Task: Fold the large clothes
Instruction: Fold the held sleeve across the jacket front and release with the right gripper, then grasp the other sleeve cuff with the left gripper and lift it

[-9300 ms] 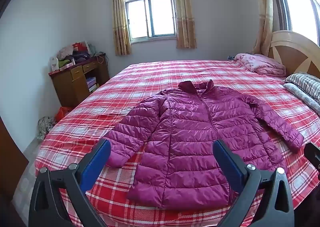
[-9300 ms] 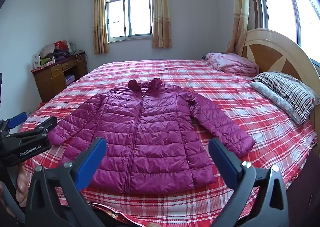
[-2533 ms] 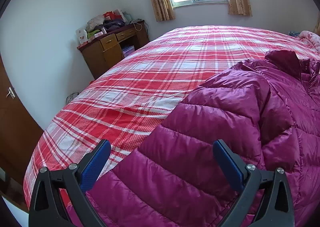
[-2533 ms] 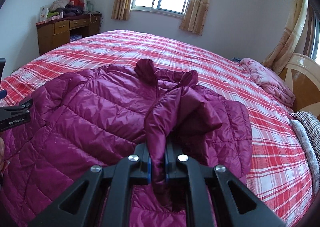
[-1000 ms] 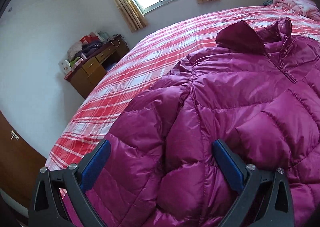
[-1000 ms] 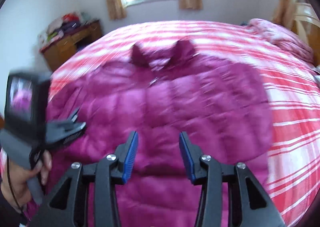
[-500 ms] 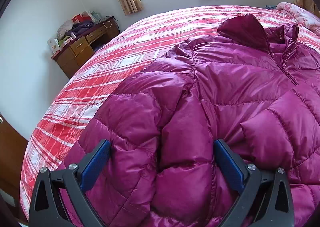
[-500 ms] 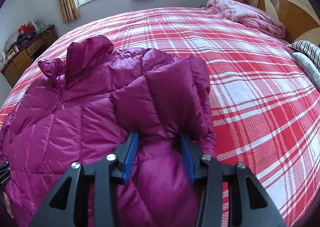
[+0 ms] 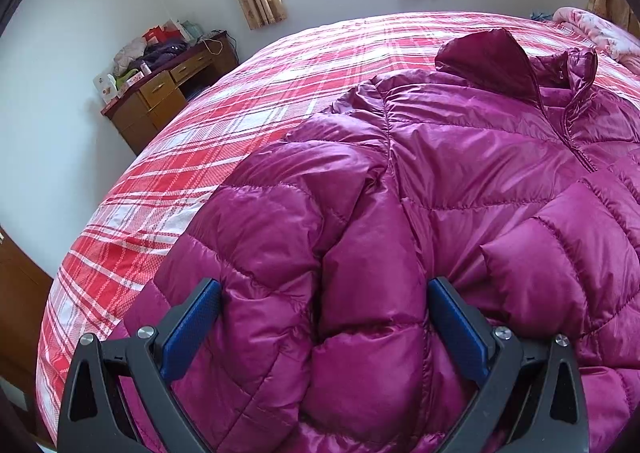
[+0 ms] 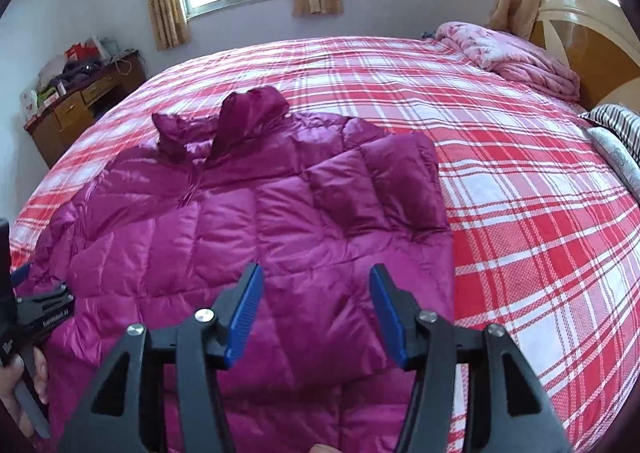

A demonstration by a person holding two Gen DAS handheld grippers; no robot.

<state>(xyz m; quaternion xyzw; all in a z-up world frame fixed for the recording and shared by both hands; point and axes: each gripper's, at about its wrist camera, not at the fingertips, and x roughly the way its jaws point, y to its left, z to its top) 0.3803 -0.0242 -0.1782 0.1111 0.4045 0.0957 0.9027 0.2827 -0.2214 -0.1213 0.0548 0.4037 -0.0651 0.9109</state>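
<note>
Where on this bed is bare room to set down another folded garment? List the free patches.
Free: the red plaid bedspread between the magenta quilted down jacket and the striped pillow; also the strip from the jacket's collar to the window wall. Crowded: the pink crumpled quilt fills the headboard corner, and both grippers hover at the jacket's near edge.

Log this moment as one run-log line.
step: fold sleeves | jacket: on bed, right sleeve folded in | right gripper: jaws just opened, empty | left gripper: open around left sleeve
</note>
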